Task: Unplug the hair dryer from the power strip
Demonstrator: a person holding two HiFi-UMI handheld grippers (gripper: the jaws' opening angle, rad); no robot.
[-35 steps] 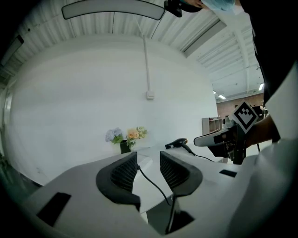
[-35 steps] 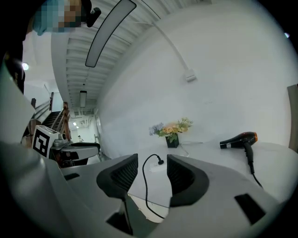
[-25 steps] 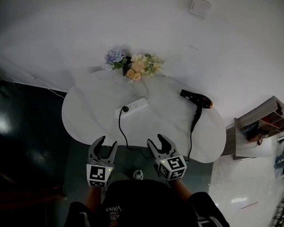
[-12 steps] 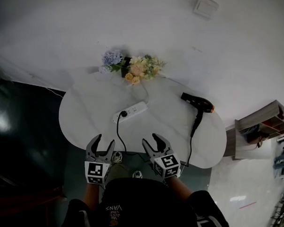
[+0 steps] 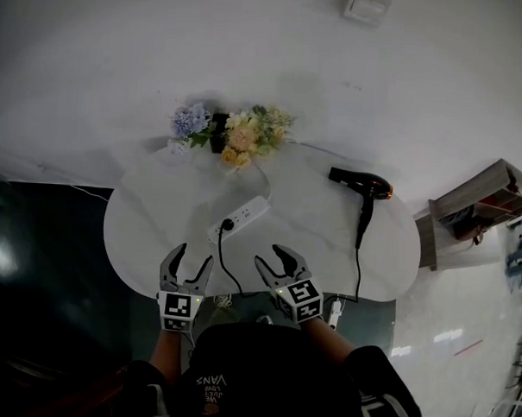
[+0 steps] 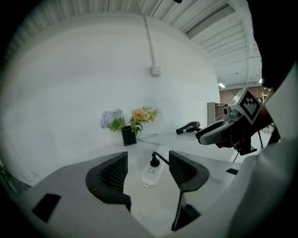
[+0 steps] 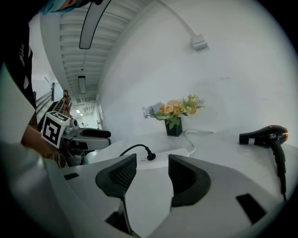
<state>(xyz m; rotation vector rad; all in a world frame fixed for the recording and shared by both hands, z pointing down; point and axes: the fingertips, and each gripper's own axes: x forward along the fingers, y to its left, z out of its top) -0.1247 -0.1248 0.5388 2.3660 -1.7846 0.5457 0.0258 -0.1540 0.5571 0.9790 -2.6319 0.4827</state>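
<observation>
Left gripper [image 5: 194, 257]: jaws opening, already wide apart, with nothing between the pads; held over the near edge of the worktop and aimed at the power strip.
Left gripper's own view: the strip and its plug show through the gap between the jaws [image 6: 147, 160], farther off on the worktop and not touched.
Right gripper [image 5: 274, 260]: jaws spread, empty; held just beside the left one at the same near edge, tilted slightly down.
Right gripper's own view: the strip lies crosswise beyond the gap [image 7: 152, 162], clear of both pads.
Between the grippers: the black cord [image 5: 222, 260] runs from the plug toward the person and drops off the near edge.
Plug [image 5: 229, 223]: black, seated in the strip's end nearer the grippers.
Power strip [image 5: 243, 218]: white, flat on the worktop just beyond both grippers, lying at an angle; a white cable [image 5: 267, 179] leaves its far end toward the flowers.
Hair dryer [image 5: 361, 183]: black with an orange band at one end, lying on its side on the right part of the worktop, well apart from the strip; its handle points toward the near edge and its cord trails off that edge.
Worktop [image 5: 157, 216]: white, rounded, set against a white wall.
Flowers [image 5: 234, 133]: blue, yellow and peach blooms in a dark square vase [image 6: 129, 135] at the far edge by the wall.
Wall box [image 5: 366, 7]: white, mounted above the worktop.
Shelf unit [image 5: 476, 221]: stands to the right of the worktop.
</observation>
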